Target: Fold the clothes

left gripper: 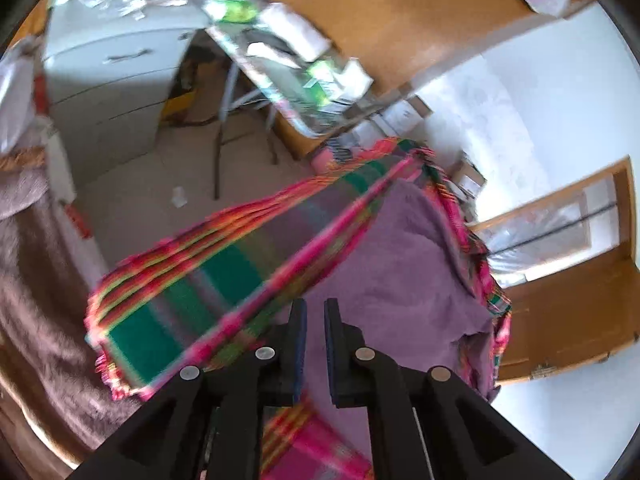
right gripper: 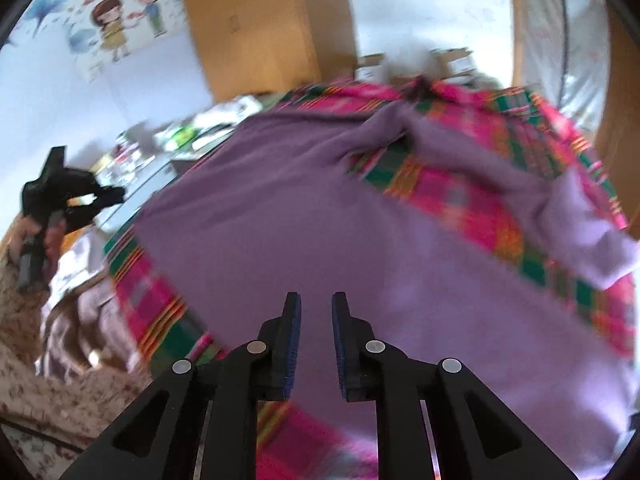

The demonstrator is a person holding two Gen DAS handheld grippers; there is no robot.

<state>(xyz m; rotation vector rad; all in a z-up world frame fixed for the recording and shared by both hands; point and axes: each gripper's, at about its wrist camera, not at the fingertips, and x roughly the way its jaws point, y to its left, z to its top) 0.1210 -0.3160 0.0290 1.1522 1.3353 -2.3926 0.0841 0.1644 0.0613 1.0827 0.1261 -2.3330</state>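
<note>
Purple garment (right gripper: 288, 216) spread flat on the plaid blanket (right gripper: 472, 184).
My left gripper (left gripper: 315, 312) and right gripper (right gripper: 316, 306) hover over it, fingers released, grasping nothing; one sleeve lies toward the far corner.

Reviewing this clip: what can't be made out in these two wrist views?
- Purple garment: its type and near hem; motion blur, and the right gripper covers the bottom edge.
- Plaid cloth: pattern detail smeared by blur in the left view.
- Table clutter: items unreadable, blurred.
- Left gripper in the right view: small, at the frame edge; jaws unreadable there.
- Boxes: labels too small.
</note>
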